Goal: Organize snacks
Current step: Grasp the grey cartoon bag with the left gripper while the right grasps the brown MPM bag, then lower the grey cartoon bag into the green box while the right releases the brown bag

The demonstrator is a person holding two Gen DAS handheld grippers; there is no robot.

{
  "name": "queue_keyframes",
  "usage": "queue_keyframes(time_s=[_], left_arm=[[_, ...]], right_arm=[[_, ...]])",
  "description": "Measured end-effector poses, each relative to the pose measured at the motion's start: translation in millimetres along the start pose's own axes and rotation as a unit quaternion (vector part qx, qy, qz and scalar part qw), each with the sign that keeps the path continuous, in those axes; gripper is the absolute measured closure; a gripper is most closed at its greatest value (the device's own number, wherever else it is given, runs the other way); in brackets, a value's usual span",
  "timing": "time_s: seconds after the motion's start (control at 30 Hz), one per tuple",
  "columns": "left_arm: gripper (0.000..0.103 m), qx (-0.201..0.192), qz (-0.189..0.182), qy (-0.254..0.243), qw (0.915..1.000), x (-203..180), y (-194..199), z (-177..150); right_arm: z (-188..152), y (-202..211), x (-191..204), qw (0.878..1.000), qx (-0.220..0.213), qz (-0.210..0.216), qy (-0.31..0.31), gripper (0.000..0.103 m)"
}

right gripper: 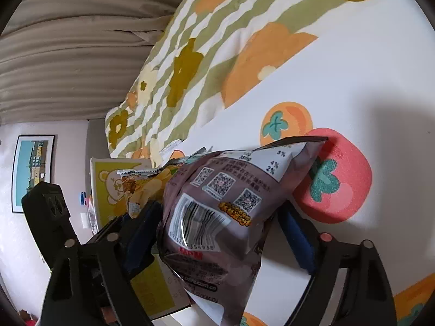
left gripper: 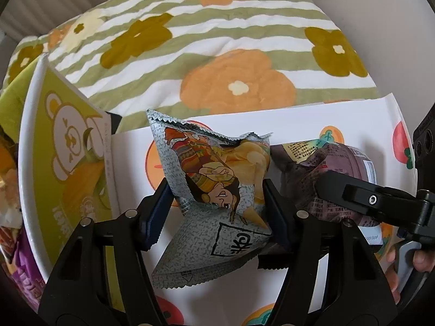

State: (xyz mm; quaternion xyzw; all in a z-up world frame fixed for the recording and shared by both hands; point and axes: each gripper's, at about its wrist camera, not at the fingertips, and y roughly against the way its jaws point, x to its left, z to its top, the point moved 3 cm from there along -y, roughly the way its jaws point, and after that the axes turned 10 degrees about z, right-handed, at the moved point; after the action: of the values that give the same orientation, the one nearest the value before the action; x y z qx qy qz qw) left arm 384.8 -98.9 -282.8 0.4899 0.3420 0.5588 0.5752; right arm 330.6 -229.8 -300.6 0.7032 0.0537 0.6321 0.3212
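My left gripper [left gripper: 214,203] is shut on a grey chip bag [left gripper: 214,179] with a cartoon figure, held above the white fruit-print table [left gripper: 339,119]. My right gripper [right gripper: 217,233] is shut on a brown snack bag [right gripper: 217,206] with a barcode and QR codes; the same bag [left gripper: 320,168] and the right gripper's finger [left gripper: 361,195] show at the right of the left wrist view. The grey chip bag's top edge [right gripper: 141,179] shows behind the brown bag in the right wrist view. The two bags are side by side.
A white box with a yellow bear-print wall [left gripper: 68,146] stands at the left and holds more snack packets [left gripper: 11,190]; it also shows in the right wrist view [right gripper: 108,182]. A flower-print blanket [left gripper: 217,40] lies behind the table. Curtains [right gripper: 68,49] hang beyond.
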Motion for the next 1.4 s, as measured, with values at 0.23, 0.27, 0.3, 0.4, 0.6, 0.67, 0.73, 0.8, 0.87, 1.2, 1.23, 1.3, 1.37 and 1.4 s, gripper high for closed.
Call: queue_keyframes(time_s=[0.23, 0.27, 0.3, 0.4, 0.6, 0.67, 0.73, 0.8, 0.87, 1.2, 1.23, 1.3, 1.37, 1.4], left_arm=[[0.045, -0.016, -0.002, 0.009, 0.9998, 3.7, 14.6, -4.4], [0.046, -0.019, -0.003, 0.011, 0.9997, 4.4, 18.8, -5.2], [0.046, -0.024, -0.005, 0.013, 0.9996, 5.5, 23.3, -5.8], [0.048, -0.045, -0.009, 0.022, 0.9987, 9.0, 44.5, -6.5], [0.049, -0.096, -0.025, 0.054, 0.9936, 24.5, 94.3, -8.8], [0.05, -0.117, -0.03, 0.067, 0.9904, 35.2, 117.2, -11.7], [0.05, -0.138, -0.031, 0.078, 0.9869, 47.7, 138.5, -15.1], [0.05, -0.158, -0.034, 0.091, 0.9827, 65.1, 159.7, -19.1], [0.05, -0.17, -0.033, 0.1, 0.9798, 84.2, 174.5, -22.2], [0.05, -0.187, -0.006, 0.144, 0.9717, 206.8, 201.0, -48.2], [0.05, -0.181, -0.007, 0.15, 0.972, 222.3, 197.4, -51.1], [0.05, -0.174, -0.007, 0.155, 0.9725, 241.8, 190.4, -55.7], [0.049, -0.163, -0.005, 0.157, 0.9741, 262.2, 179.5, -59.1], [0.049, -0.161, -0.011, 0.158, 0.9742, 271.5, 174.6, -60.4]], right_arm=[[-2.7, 11.6, 15.7, 0.998, -0.008, -0.012, 0.059, 0.045], [-2.9, 14.7, 17.8, 0.998, -0.012, -0.014, 0.065, 0.045], [-3.4, 17.6, 19.3, 0.997, -0.015, -0.017, 0.071, 0.045], [-5.4, 31.6, 29.5, 0.994, -0.027, -0.031, 0.1, 0.046], [-12.3, 61.3, 64.2, 0.982, -0.047, -0.06, 0.174, 0.046], [-16.8, 69.5, 79.9, 0.977, -0.049, -0.064, 0.198, 0.046], [-23.0, 74.7, 99.7, 0.972, -0.051, -0.062, 0.222, 0.046], [-30.1, 78.3, 119.5, 0.965, -0.051, -0.061, 0.249, 0.046], [-38.8, 77.1, 141.0, 0.958, -0.051, -0.061, 0.274, 0.046], [-87.4, 18.4, 233.3, 0.941, -0.038, -0.023, 0.334, 0.046], [-91.1, 8.2, 240.7, 0.94, -0.034, -0.021, 0.338, 0.046], [-99.4, -9.0, 251.7, 0.938, -0.027, -0.02, 0.344, 0.046], [-107.4, -25.6, 260.5, 0.936, -0.021, -0.023, 0.349, 0.046], [-111.4, -34.0, 263.7, 0.936, -0.019, -0.026, 0.351, 0.046]])
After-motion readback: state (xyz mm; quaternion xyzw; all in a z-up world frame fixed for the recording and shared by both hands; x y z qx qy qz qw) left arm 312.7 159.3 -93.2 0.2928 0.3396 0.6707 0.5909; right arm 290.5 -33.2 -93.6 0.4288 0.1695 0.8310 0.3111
